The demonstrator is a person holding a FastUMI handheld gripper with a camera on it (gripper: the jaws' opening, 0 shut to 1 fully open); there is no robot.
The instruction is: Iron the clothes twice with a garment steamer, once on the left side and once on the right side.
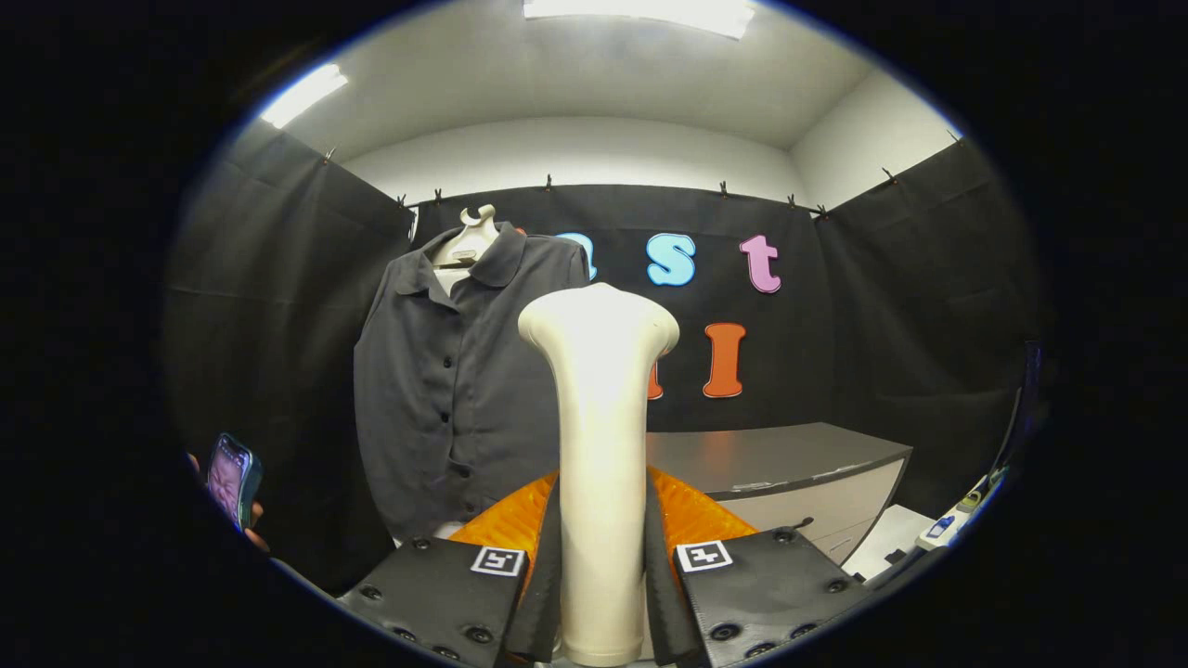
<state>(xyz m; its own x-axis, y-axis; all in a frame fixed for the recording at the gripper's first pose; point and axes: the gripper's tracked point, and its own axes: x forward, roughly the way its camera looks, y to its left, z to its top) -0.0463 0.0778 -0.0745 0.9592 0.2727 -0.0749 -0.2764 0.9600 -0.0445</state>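
Steamer (601, 445): a pale, upright wand with a flared head, standing between the two fingers (554, 566), which are clenched on its handle from both sides, low down near its base. The gripper (601, 594) carries it lifted and roughly vertical, the head pointing up and away toward the back of the booth.

Just beyond the steamer, and a little to its left, hangs the shirt (455, 390), a dark grey buttoned garment with a collar, draped on a pale hanger form (469, 243) against the black cloth wall. The steamer head is apart from the cloth; no contact shows, though the wand covers part of the shirt's right-hand side.

Further right stands a grey table (789, 459), its near corner pointing toward the gripper; its top looks bare. At the left, down low, a hand holds a phone (232, 480).

As I judge it, the step in hand is the approach: the steamer is already gripped and raised, but neither pass has begun. The next move calls for carrying the head forward and left until it meets the shirt front on one side of the button line, then drawing it along that side while keeping the grip firm, so the wand does not twist between the fingers.
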